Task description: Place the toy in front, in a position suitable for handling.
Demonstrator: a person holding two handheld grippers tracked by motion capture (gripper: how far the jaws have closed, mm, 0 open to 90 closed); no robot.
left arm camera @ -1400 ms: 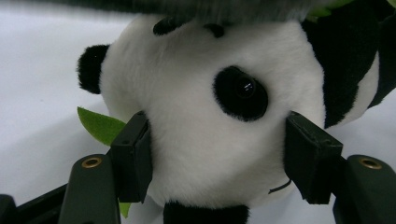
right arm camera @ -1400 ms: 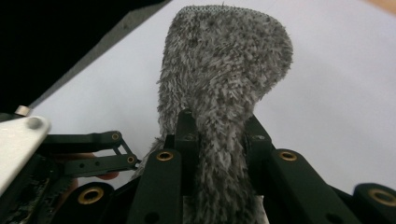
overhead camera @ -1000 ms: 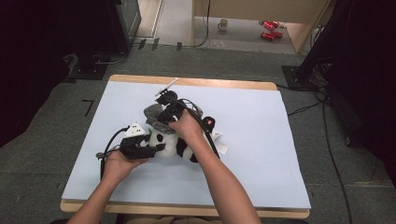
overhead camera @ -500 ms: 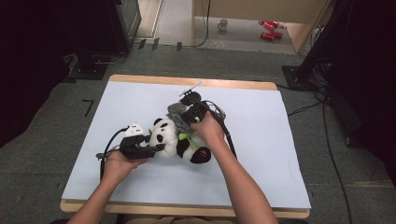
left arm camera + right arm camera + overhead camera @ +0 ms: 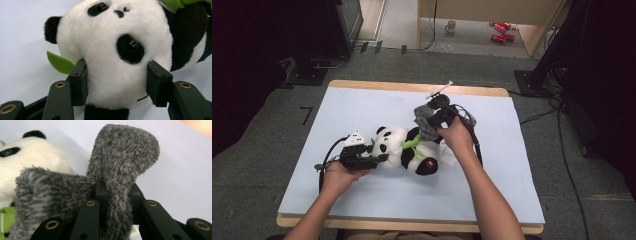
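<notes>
Plush panda [image 5: 404,147] lies on its side near the middle of the pale blue bench [image 5: 512,170], soft short pile, white head, black limbs, a green felt leaf [image 5: 59,62] by one ear and a green band at the neck. Its long axis runs roughly across the bench as I see it from the high view, head toward my left claw [image 5: 379,158], feet toward the right. My left claw [image 5: 116,82] has its pads pressed into both sides of the round white head, jaws about half spread. My right claw [image 5: 117,195] is pinched nearly closed on a grey fuzzy cloth [image 5: 120,165], thick shaggy knit, folded and standing up between the jaws, just above the panda's body [image 5: 427,122]. No containers on the bench.
</notes>
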